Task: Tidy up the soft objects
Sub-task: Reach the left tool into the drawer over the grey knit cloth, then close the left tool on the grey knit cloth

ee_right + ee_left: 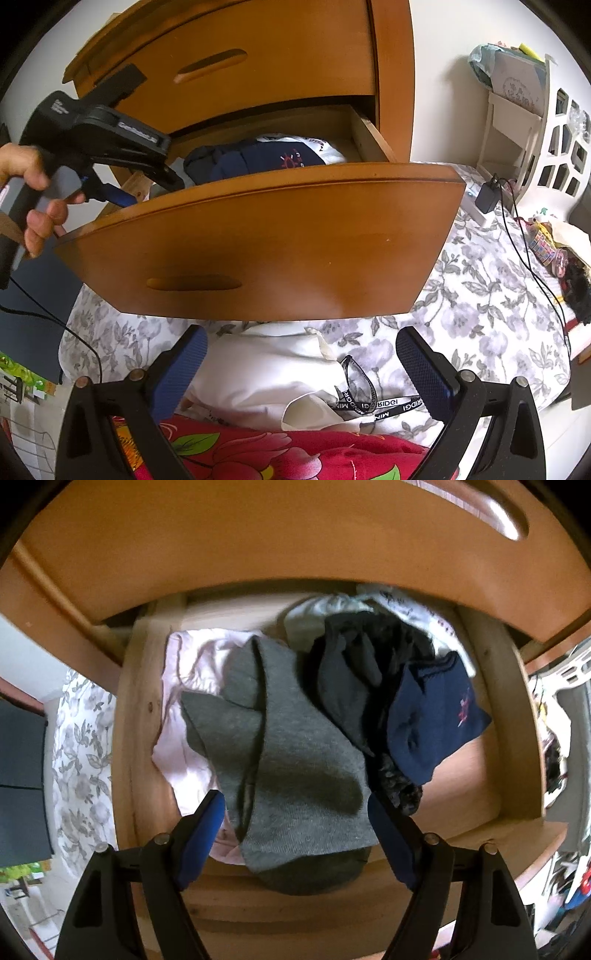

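This is a home bedroom. A wooden chest of drawers [280, 74] stands with one drawer [258, 243] pulled open, holding folded socks and clothes [295, 746]. Beside it lies a bed under a grey floral cover [480, 302], and a white openwork shelf unit [554, 147], probably a nightstand, holds household clutter.

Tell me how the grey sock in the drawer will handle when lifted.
The grey sock looks floppy: it drapes over the drawer's front edge, so it will likely sag from the left claw. Probably light. Its knit should grip, though it may drag the pink cloth beneath.
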`<state>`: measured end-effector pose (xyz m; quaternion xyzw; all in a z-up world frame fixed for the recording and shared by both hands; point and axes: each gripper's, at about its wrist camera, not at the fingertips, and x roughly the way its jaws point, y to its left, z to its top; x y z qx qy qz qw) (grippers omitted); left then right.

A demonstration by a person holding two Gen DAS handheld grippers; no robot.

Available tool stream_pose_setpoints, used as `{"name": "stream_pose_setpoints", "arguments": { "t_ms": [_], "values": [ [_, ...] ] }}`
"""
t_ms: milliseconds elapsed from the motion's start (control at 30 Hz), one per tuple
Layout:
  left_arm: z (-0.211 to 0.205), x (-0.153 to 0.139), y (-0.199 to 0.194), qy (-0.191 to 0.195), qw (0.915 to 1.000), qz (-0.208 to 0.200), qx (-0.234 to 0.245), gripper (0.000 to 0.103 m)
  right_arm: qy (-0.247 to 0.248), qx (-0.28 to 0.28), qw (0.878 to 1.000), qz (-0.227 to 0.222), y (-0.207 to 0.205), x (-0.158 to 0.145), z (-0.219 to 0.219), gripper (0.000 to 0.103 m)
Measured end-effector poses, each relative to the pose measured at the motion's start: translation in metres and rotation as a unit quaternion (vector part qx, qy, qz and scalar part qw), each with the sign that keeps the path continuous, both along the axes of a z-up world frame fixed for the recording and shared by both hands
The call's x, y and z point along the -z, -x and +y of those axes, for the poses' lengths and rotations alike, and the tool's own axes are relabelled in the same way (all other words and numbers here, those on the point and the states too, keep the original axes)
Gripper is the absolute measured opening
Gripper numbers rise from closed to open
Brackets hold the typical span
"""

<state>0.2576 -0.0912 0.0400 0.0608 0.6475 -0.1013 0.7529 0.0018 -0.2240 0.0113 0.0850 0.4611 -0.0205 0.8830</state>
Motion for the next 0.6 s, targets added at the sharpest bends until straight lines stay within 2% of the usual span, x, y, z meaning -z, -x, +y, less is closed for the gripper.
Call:
{"name": "stream_pose_setpoints", "arguments": {
  "t_ms": [100,333,600],
  "values": [
    [-0.009,0.008,-0.004,-0.027,0.9994,0.013,0.016,0.079,-0.004,0.0,1.0,0.003,-0.001,0.001,-0.001,0.103],
    [-0.035,0.022,-0.012,-0.068,0.9958,0.027,0.055,0.066,-0.011,-0.001,1.0,0.007,-0.002,0.003,-0.002,0.103],
    [-0.043,0.028,-0.019,-0.068,0.9951,0.033,0.064,0.058,-0.018,0.0,1.0,0.009,-0.002,0.004,-0.003,0.103]
  ]
}}
